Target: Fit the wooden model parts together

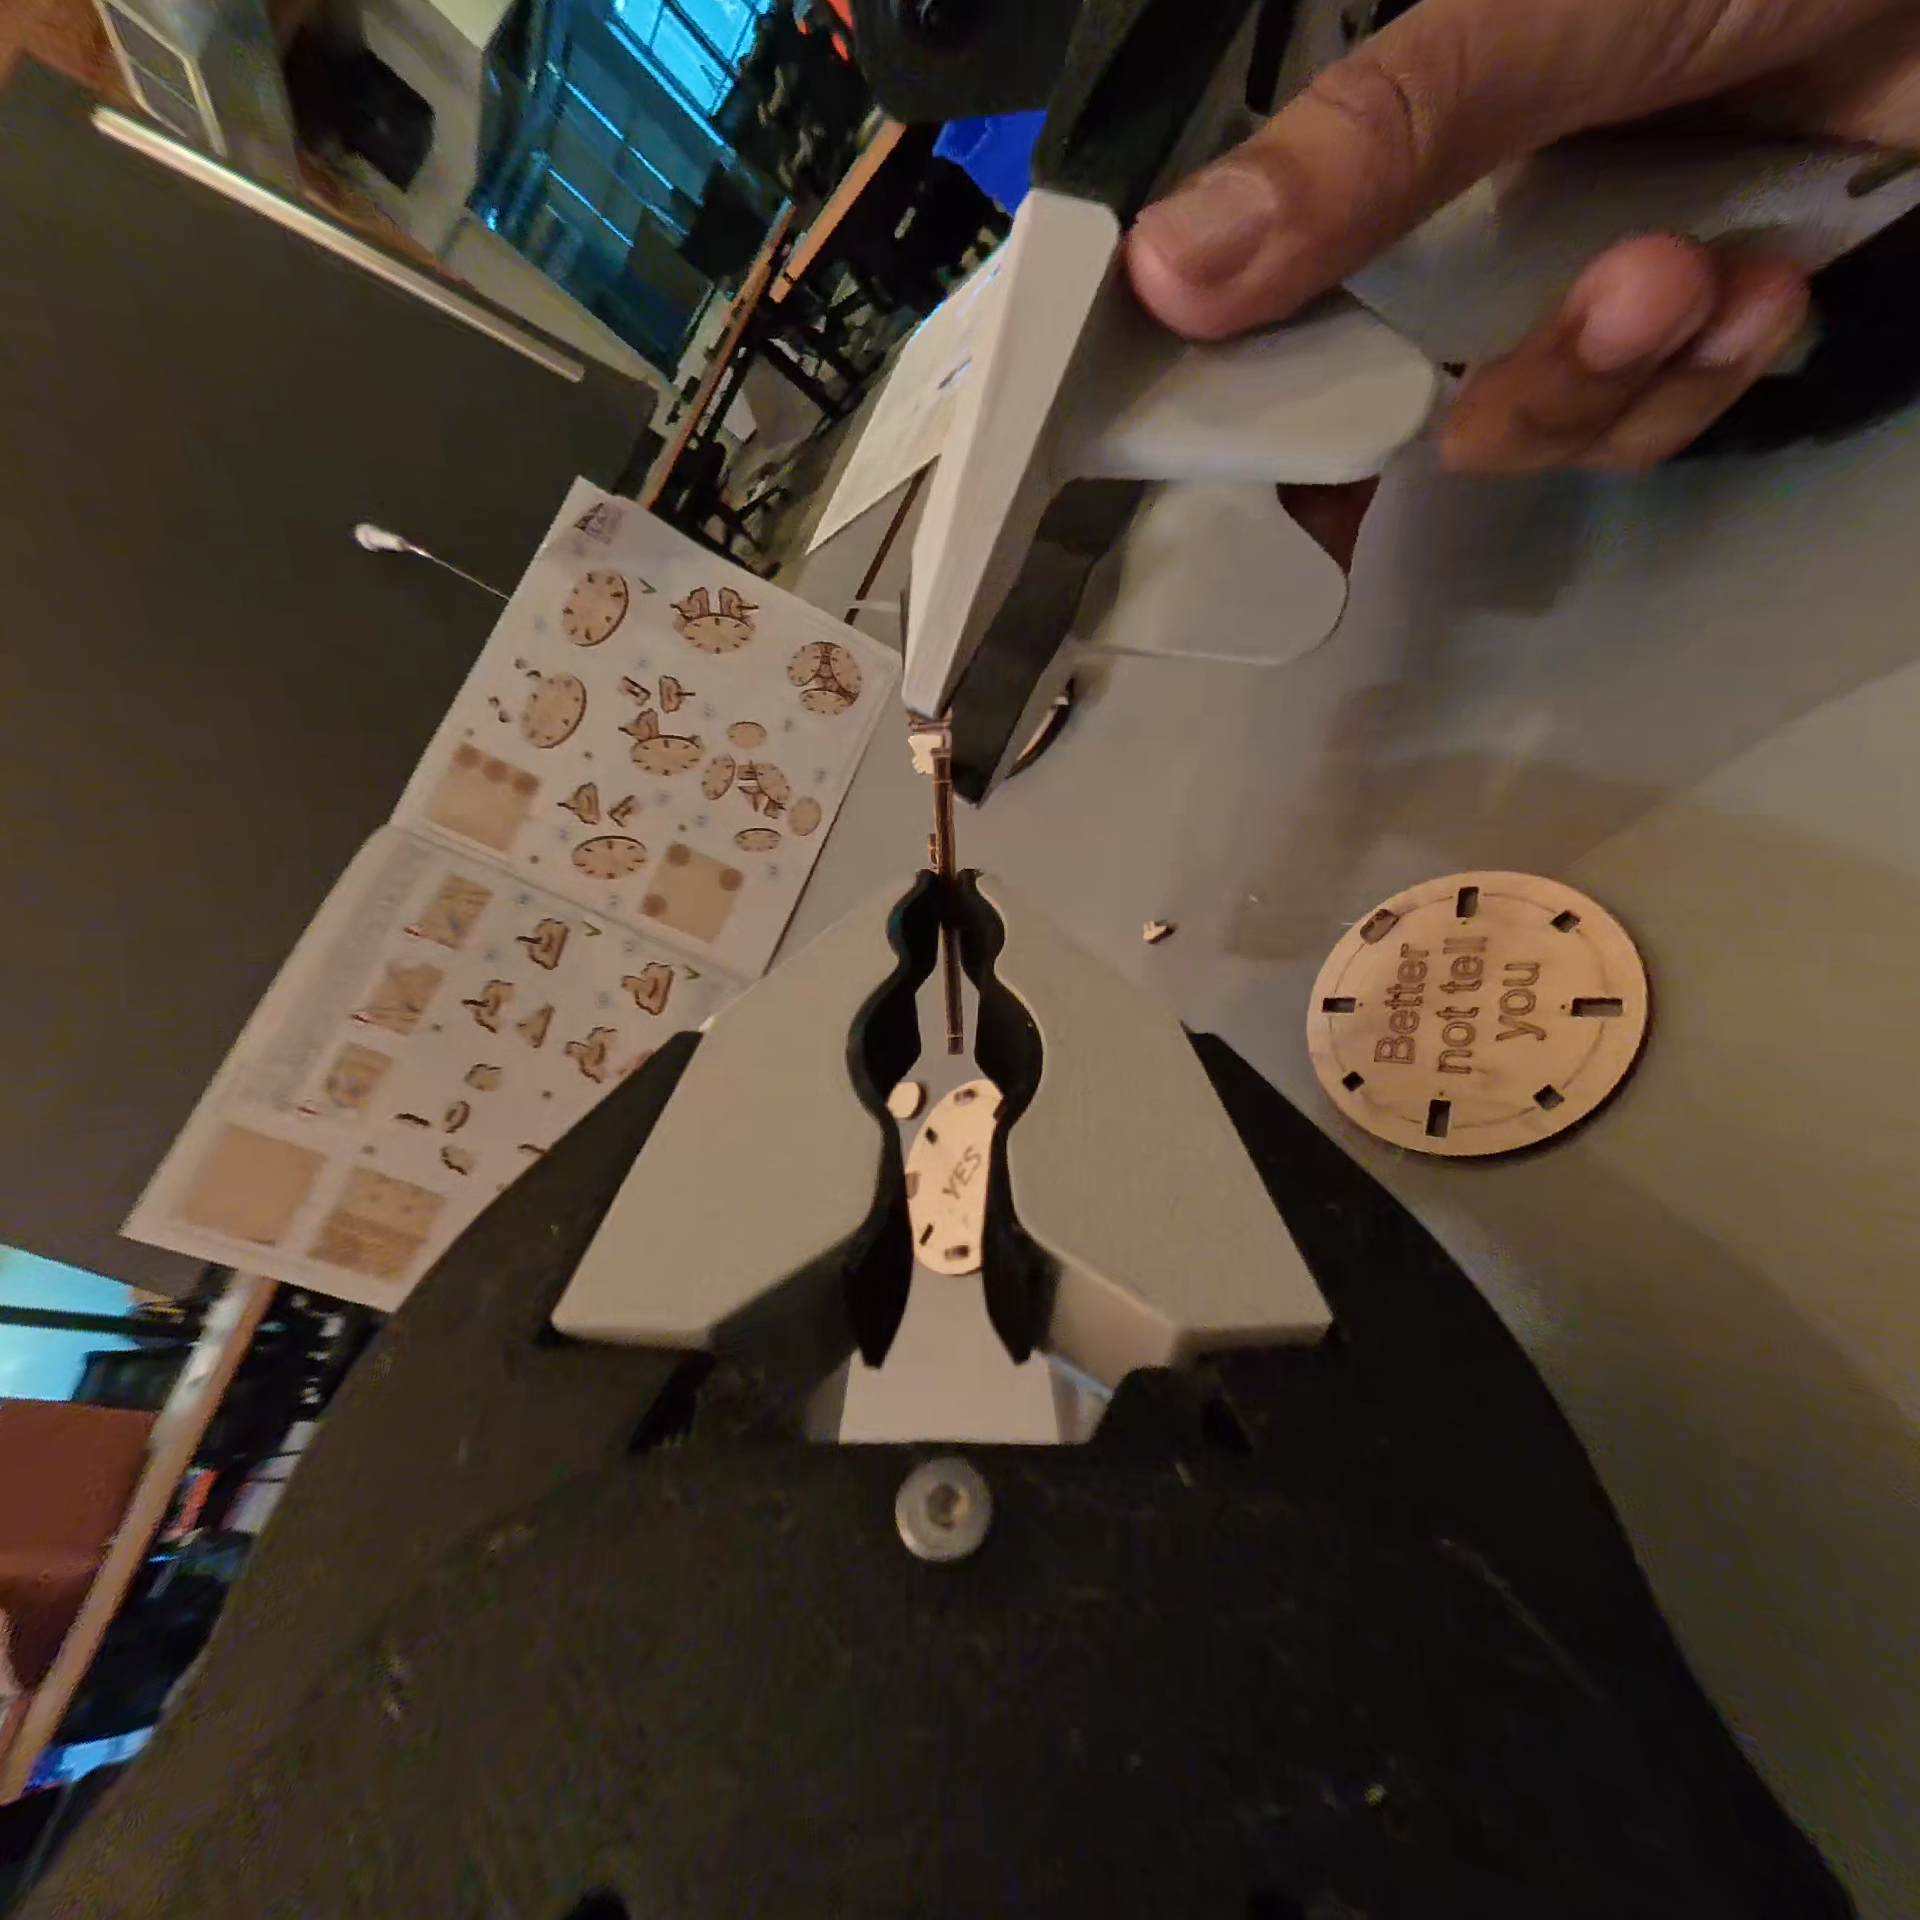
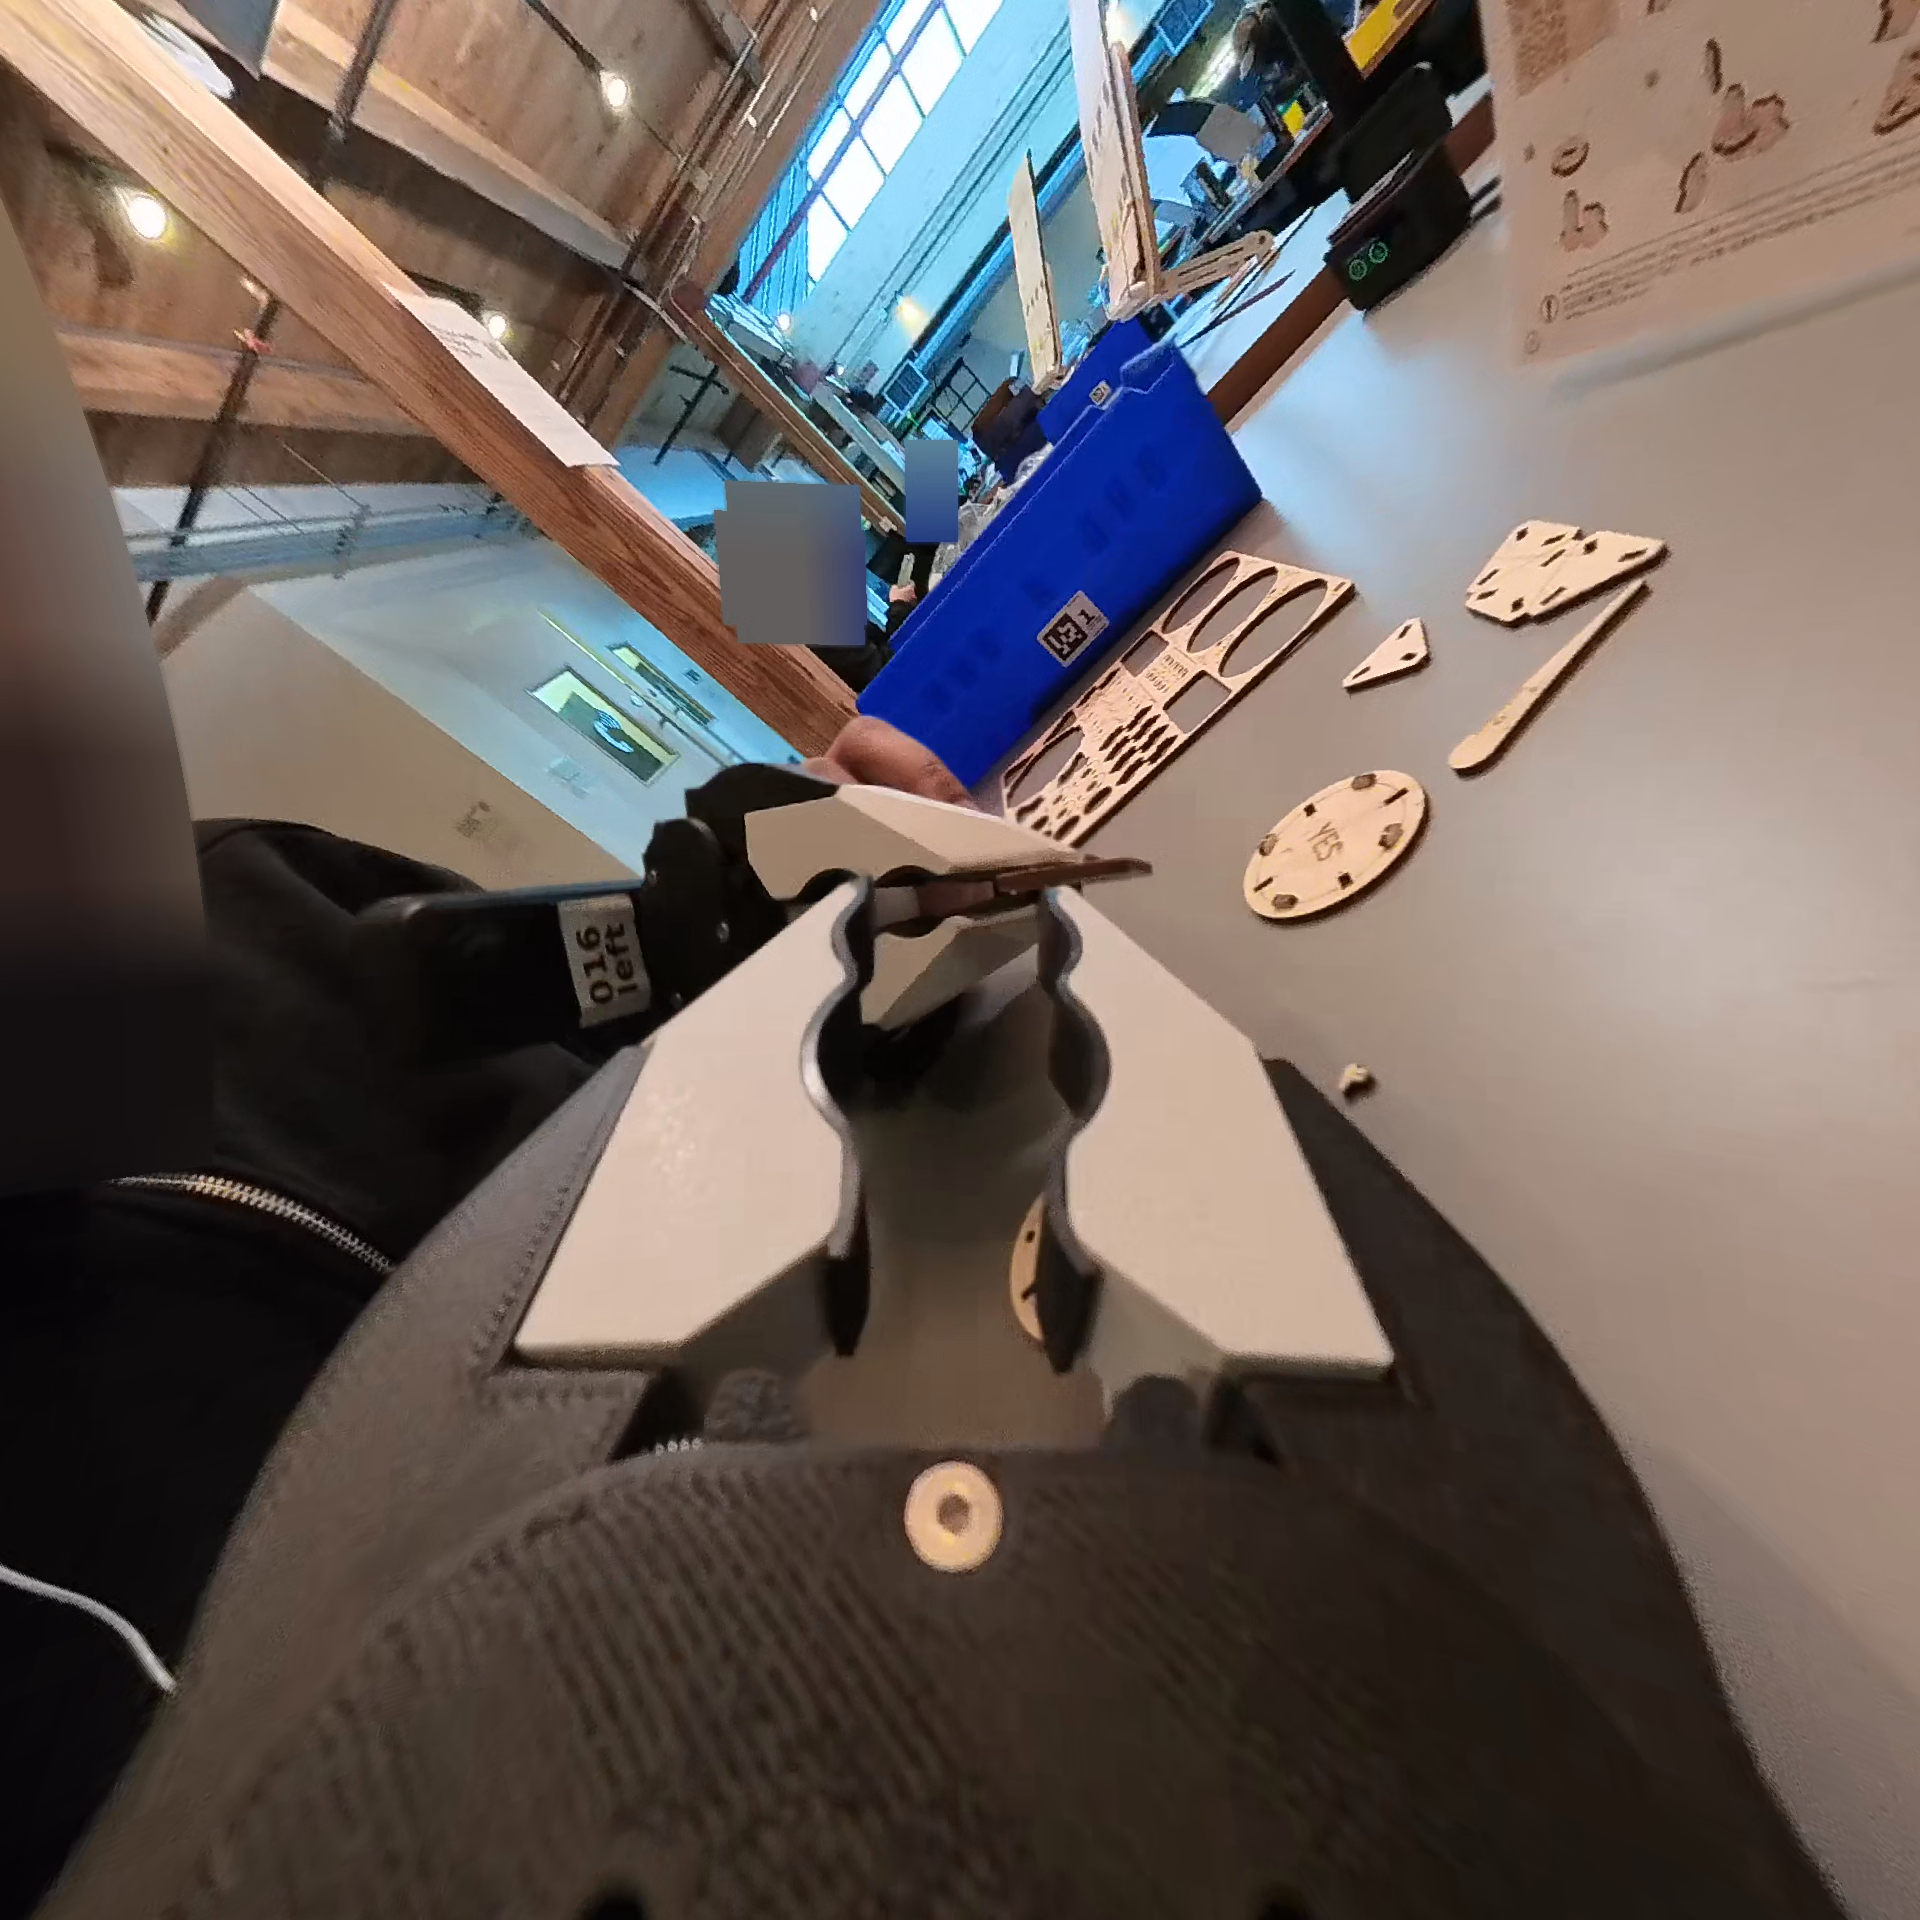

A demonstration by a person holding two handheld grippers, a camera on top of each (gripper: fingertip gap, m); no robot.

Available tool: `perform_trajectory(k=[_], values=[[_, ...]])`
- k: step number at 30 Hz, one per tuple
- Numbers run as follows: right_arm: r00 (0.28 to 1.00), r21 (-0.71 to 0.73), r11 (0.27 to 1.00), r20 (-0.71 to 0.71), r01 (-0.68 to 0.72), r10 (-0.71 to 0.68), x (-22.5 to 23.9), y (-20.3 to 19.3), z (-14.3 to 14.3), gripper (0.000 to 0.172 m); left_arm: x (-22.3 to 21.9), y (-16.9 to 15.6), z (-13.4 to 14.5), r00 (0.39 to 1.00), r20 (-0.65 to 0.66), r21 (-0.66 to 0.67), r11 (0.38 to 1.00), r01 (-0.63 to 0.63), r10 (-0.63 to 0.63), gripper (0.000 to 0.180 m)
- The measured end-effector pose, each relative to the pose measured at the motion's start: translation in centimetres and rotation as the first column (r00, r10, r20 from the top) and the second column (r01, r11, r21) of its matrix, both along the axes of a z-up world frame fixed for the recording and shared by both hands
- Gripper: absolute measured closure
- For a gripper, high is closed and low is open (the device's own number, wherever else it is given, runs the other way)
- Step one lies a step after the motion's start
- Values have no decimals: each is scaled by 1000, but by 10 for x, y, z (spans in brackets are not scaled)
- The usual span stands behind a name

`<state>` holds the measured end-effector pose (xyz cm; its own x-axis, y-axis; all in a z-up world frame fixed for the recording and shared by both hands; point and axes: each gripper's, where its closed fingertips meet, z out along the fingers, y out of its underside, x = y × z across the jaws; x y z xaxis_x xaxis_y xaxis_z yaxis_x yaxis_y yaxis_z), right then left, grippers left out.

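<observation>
My left gripper (image 1: pixel 945 896) is shut on a thin wooden piece (image 1: pixel 948 977), seen edge-on and sticking out past its tips. In the right wrist view the left gripper (image 2: pixel 1029 878) holds this flat piece (image 2: pixel 1117 868) level above the grey table (image 2: pixel 1558 1039). My right gripper (image 2: pixel 951 916) is open, with its fingers on either side of the left gripper's tips and not pressing on anything. In the left wrist view it comes down from above in a hand, one of its fingers (image 1: pixel 977 468) ending at the far end of the piece, where a small pale bit (image 1: pixel 923 750) shows.
Wooden discs lie on the table (image 1: pixel 1475 1013) (image 1: pixel 951 1184) (image 2: pixel 1335 847). An instruction sheet (image 1: pixel 582 883) lies at the left. A cut-out plywood sheet (image 2: pixel 1174 686), a blue bin (image 2: pixel 1070 561), a triangle piece (image 2: pixel 1387 655), a wooden stick (image 2: pixel 1548 675) and a small chip (image 2: pixel 1354 1081) are nearby. My two grippers' fingertips are within a few centimetres of each other.
</observation>
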<state>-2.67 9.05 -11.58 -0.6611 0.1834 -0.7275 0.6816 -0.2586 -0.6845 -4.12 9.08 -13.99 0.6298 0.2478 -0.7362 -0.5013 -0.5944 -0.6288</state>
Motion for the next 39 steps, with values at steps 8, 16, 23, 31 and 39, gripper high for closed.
perform_trajectory(k=[8, 16, 23, 31, 39], values=[[1000, 4, 1000, 31, 1, -1, -1, 0, -5, 161, 6, 2, 7, 966, -254, -79, 994, -69, 47, 180], [999, -16, 1000, 34, 4, -3, -2, 4, -3, 168, 12, 6, 6, 962, -272, -63, 998, -22, 4, 177], [999, 87, 996, -14, 36, -35, -5, 8, -9, 170, 21, 9, 4, 983, 126, 135, 984, 114, -131, 142], [967, 311, 949, -251, 48, 34, 7, 3, -3, 170, 12, -5, 20, 712, 583, 455, 884, 112, -390, 153], [943, 316, 949, -318, 9, 97, 19, -5, 6, 169, 21, -7, 27, 627, 607, 513, 844, 159, -487, 163]])
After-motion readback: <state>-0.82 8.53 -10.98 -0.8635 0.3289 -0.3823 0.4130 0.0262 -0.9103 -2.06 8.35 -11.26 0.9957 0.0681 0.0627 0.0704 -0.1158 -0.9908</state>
